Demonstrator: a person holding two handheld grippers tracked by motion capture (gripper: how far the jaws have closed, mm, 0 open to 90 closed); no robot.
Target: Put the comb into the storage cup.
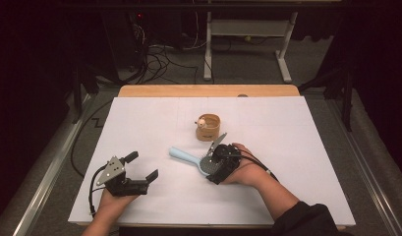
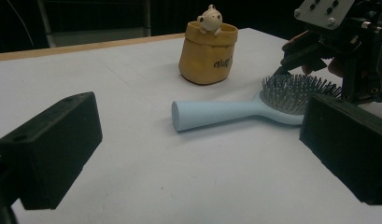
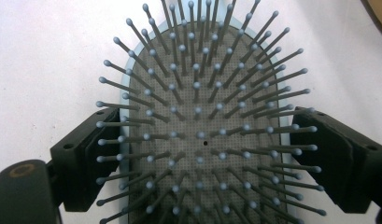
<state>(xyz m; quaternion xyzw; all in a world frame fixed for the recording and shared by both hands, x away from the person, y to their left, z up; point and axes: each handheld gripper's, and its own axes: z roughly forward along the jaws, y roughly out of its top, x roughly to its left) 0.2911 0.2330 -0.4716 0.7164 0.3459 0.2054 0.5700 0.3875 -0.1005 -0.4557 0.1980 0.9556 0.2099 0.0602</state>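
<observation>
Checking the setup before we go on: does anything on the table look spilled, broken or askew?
Nothing stands out. The blue hairbrush lies flat, bristles up, its head between the right gripper's jaws. The yellow pouch stands upright, the small figure on its rim.

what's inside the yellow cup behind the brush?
A small cream animal figure peeks over the rim of the yellow cup, paws on the edge. Its lower body and the cup's bottom are hidden by the wall. The cup stands just beyond the blue hairbrush.
</observation>
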